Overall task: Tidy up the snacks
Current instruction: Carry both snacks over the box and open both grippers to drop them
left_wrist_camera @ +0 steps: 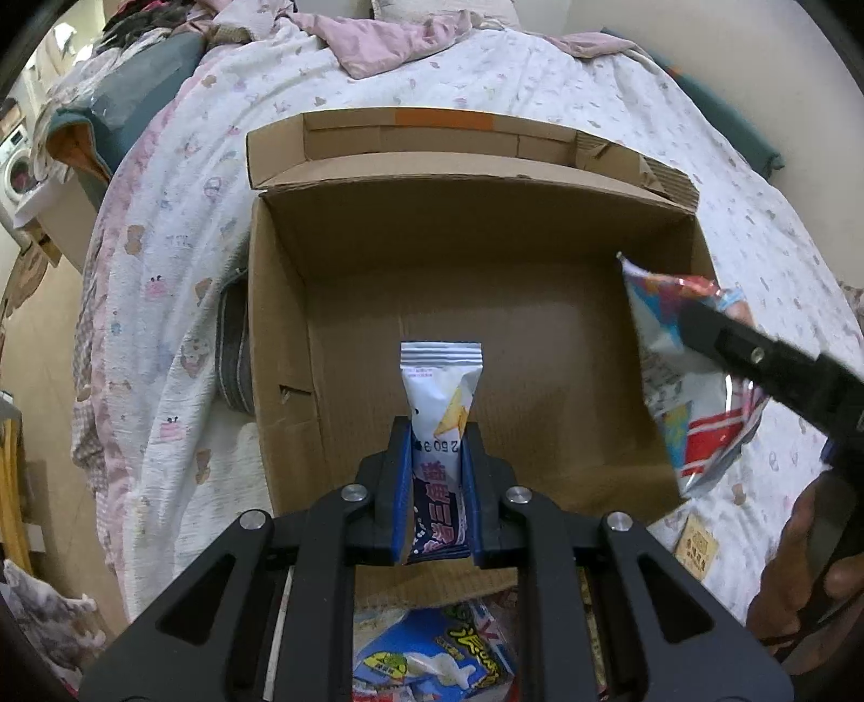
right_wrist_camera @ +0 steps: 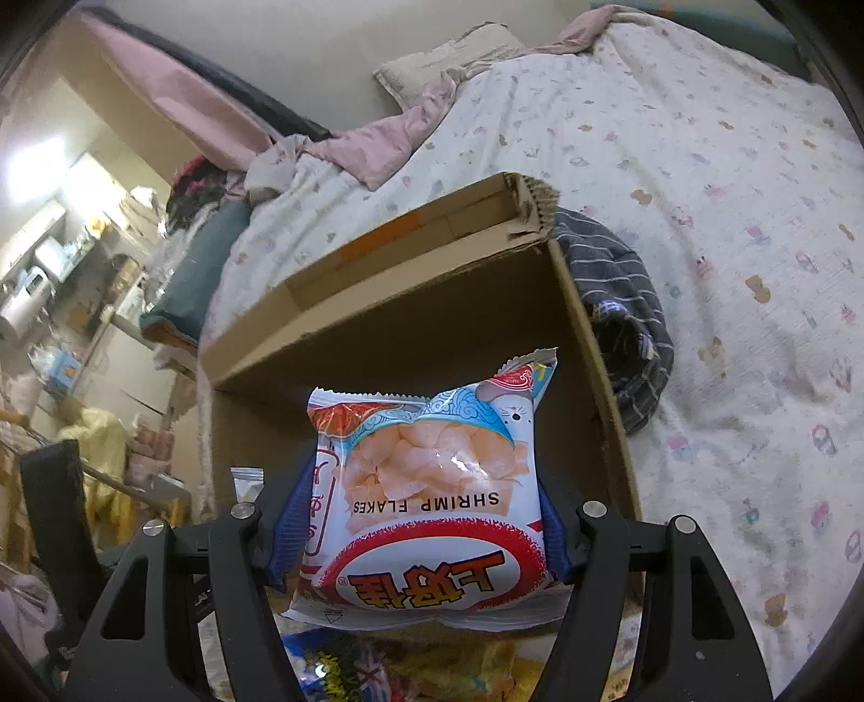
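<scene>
An open cardboard box (left_wrist_camera: 281, 335) lies on the bed, its inside bare; it also shows in the right wrist view (right_wrist_camera: 594, 345). My left gripper (left_wrist_camera: 438, 432) is shut on a narrow white and dark blue snack packet (left_wrist_camera: 440, 399), held above the box's near edge. My right gripper (right_wrist_camera: 418, 486) is shut on a puffy shrimp flakes bag (right_wrist_camera: 432, 486), held over the box's right side. In the left wrist view that bag (left_wrist_camera: 680, 378) and the right gripper's finger (left_wrist_camera: 723, 335) show at the box's right wall. The tip of the narrow packet (right_wrist_camera: 247, 483) shows at left in the right wrist view.
Several loose snack packets (left_wrist_camera: 432, 653) lie on the bed below the grippers, also in the right wrist view (right_wrist_camera: 378, 669). A dark striped garment (right_wrist_camera: 621, 302) lies beside the box. A pink blanket (left_wrist_camera: 389, 43) and pillow sit at the bed's far end.
</scene>
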### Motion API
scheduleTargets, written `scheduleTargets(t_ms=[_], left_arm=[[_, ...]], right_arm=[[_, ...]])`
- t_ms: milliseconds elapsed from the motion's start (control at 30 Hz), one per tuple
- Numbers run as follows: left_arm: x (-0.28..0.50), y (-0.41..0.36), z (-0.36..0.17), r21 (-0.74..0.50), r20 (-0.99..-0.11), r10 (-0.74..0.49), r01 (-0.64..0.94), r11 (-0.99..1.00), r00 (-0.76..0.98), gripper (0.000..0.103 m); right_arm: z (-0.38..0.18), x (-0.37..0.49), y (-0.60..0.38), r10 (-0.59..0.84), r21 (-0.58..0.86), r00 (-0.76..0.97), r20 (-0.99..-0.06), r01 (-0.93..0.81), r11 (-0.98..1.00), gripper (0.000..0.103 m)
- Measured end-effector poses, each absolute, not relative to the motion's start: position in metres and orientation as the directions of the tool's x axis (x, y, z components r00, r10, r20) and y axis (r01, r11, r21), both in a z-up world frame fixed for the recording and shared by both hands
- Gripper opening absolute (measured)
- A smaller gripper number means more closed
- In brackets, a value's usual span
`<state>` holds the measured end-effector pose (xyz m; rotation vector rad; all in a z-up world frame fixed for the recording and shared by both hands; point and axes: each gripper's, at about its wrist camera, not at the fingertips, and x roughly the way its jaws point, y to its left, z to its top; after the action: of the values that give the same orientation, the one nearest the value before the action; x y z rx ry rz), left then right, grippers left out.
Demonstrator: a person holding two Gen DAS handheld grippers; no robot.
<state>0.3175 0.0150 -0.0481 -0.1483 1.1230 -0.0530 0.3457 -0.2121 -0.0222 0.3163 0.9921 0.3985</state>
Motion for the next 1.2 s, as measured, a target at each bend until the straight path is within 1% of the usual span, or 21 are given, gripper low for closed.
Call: scheduleTargets(t_ms=[100, 167, 333, 433, 533, 600, 633, 667, 700, 767, 800, 833, 867, 967, 1200], left_arm=[[0.326, 0.013, -0.046, -0.120, -0.894, -0.098, -0.023, 0.993, 0.438, 0.014], [0.331, 0.015, -0.046, -0.154, -0.897, -0.121, -0.044, 0.987, 0.425, 0.014], [0.331, 0.017, -0.047, -0.134, -0.897, -0.101, -0.047, 0.990, 0.430, 0.015], [0.330, 0.020, -0.043, -0.120, -0.888, -0.083, -0.053, 0.991, 0.453, 0.015], [0.332, 0.019, -0.043, -0.134, -0.888, -0.101, -0.044, 0.990, 0.448, 0.015], [0.332, 0.016, -0.043, -0.131, -0.889, -0.103, -0.032, 0.991, 0.446, 0.018], [0.332, 0.015, -0.042, -0.128, -0.888, -0.104, -0.023, 0.992, 0.447, 0.025], [0.332, 0.015, -0.042, -0.125, -0.887, -0.105, -0.016, 0.992, 0.450, 0.038], [0.331, 0.014, -0.040, -0.120, -0.882, -0.102, -0.008, 0.993, 0.461, 0.045], [0.329, 0.013, -0.036, -0.103, -0.871, -0.085, -0.011, 0.995, 0.484, 0.071], [0.328, 0.014, -0.033, -0.102, -0.865, -0.080, -0.016, 0.995, 0.495, 0.075], [0.328, 0.014, -0.032, -0.106, -0.860, -0.083, -0.018, 0.994, 0.504, 0.078], [0.328, 0.015, -0.030, -0.113, -0.855, -0.087, -0.020, 0.993, 0.512, 0.078], [0.328, 0.016, -0.028, -0.115, -0.850, -0.088, -0.021, 0.993, 0.519, 0.079], [0.327, 0.018, -0.029, -0.119, -0.853, -0.088, -0.027, 0.993, 0.515, 0.079]], right_arm=[[-0.029, 0.350, -0.205, 0.445, 0.412, 0.468, -0.764, -0.177, 0.894, 0.071], [-0.034, 0.354, -0.201, 0.434, 0.408, 0.447, -0.782, -0.160, 0.899, 0.071], [-0.034, 0.357, -0.196, 0.410, 0.378, 0.459, -0.789, -0.163, 0.911, 0.071], [-0.035, 0.359, -0.201, 0.432, 0.411, 0.446, -0.784, -0.148, 0.899, 0.072], [-0.035, 0.360, -0.205, 0.425, 0.409, 0.452, -0.784, -0.140, 0.902, 0.073], [-0.036, 0.361, -0.207, 0.442, 0.431, 0.440, -0.782, -0.131, 0.893, 0.075], [-0.036, 0.362, -0.209, 0.451, 0.444, 0.436, -0.779, -0.126, 0.887, 0.075], [-0.036, 0.362, -0.211, 0.460, 0.455, 0.436, -0.773, -0.123, 0.882, 0.077], [-0.036, 0.362, -0.211, 0.461, 0.457, 0.437, -0.772, -0.123, 0.881, 0.084], [-0.033, 0.362, -0.213, 0.468, 0.465, 0.449, -0.761, -0.126, 0.877, 0.090], [-0.031, 0.361, -0.215, 0.479, 0.479, 0.457, -0.749, -0.126, 0.869, 0.092], [-0.030, 0.361, -0.217, 0.496, 0.501, 0.462, -0.735, -0.122, 0.857, 0.095], [-0.029, 0.361, -0.219, 0.504, 0.513, 0.466, -0.727, -0.119, 0.850, 0.098], [-0.022, 0.360, -0.224, 0.499, 0.520, 0.504, -0.705, -0.111, 0.847, 0.099], [-0.018, 0.358, -0.218, 0.465, 0.465, 0.508, -0.725, -0.137, 0.875, 0.099]])
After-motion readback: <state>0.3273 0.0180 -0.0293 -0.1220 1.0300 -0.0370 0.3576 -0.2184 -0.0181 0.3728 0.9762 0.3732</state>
